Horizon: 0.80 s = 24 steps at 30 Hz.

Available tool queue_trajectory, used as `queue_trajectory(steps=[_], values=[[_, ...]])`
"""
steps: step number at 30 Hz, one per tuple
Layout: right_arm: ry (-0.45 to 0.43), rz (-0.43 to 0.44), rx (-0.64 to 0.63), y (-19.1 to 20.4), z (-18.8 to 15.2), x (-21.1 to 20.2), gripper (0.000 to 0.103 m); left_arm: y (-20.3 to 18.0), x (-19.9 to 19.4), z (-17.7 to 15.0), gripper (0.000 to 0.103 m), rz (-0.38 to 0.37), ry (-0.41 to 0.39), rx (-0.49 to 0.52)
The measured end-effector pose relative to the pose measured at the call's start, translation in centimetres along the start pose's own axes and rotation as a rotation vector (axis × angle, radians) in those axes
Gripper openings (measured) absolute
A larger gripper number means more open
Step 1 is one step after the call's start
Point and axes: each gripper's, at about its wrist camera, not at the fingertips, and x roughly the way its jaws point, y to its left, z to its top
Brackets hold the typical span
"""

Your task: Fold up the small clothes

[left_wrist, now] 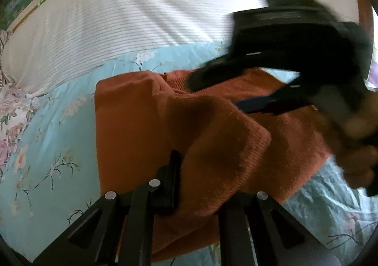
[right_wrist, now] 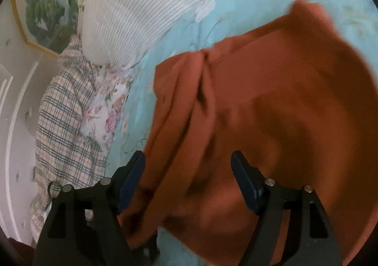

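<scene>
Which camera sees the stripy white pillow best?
The left wrist view. There the striped pillow stretches across the top of the picture, lying on the blue flowery sheet behind the orange sweater. The right wrist view shows only part of it, blurred, in the upper left.

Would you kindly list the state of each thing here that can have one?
Sweater: partly folded, one flap lifted off the bedsheet.
Left claw: shut on sweater.
Right claw: open, sweater between its fingers.
Striped pillow: lying flat.
</scene>
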Motion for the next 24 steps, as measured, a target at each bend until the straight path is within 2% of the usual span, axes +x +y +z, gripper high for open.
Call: queue_trajectory(steps=[2, 4, 5, 6, 7, 8, 9, 13, 17, 20, 24], values=[[0.047, 0.027, -0.009, 0.4, 1.3, 2.2, 0.076, -0.1, -0.1, -0.1, 0.009, 0.002, -0.001, 0.023], [0.075, 0.011, -0.023, 0.8, 2.5, 4.3, 0.076, -0.2, -0.2, -0.3, 0.009, 0.003, -0.001, 0.038], [0.082, 0.001, -0.035, 0.9, 2.9, 5.0, 0.072, -0.3, -0.2, -0.3, 0.009, 0.003, -0.001, 0.044], [0.084, -0.009, -0.048, 1.0, 3.3, 5.6, 0.044, -0.4, -0.3, -0.2, 0.009, 0.001, 0.001, 0.045], [0.086, -0.030, -0.055, 1.1, 3.7, 5.9, 0.030, -0.4, -0.3, -0.1, 0.009, -0.001, 0.003, 0.043], [0.082, -0.033, -0.056, 1.2, 4.0, 5.8, 0.022, -0.3, -0.5, 0.0, 0.008, -0.004, 0.003, 0.037], [0.067, -0.017, -0.066, 1.4, 4.2, 5.2, 0.018, -0.3, -0.7, 0.3, 0.008, -0.009, 0.001, 0.030], [-0.027, -0.012, -0.175, 3.4, 4.3, 0.1, 0.017, -0.6, -2.0, 2.0, 0.008, -0.056, -0.026, 0.007], [-0.100, -0.052, -0.221, 2.9, 4.7, -5.2, 0.017, -3.9, -2.9, 4.6, 0.009, -0.120, -0.060, 0.032], [-0.113, -0.117, -0.195, 0.2, 4.8, -7.4, 0.017, -6.8, -2.0, 5.8, 0.009, -0.187, -0.054, 0.040], [-0.083, -0.169, -0.113, -4.8, 4.2, -7.7, 0.016, -10.3, 0.6, 5.7, 0.009, -0.217, -0.001, 0.081]])
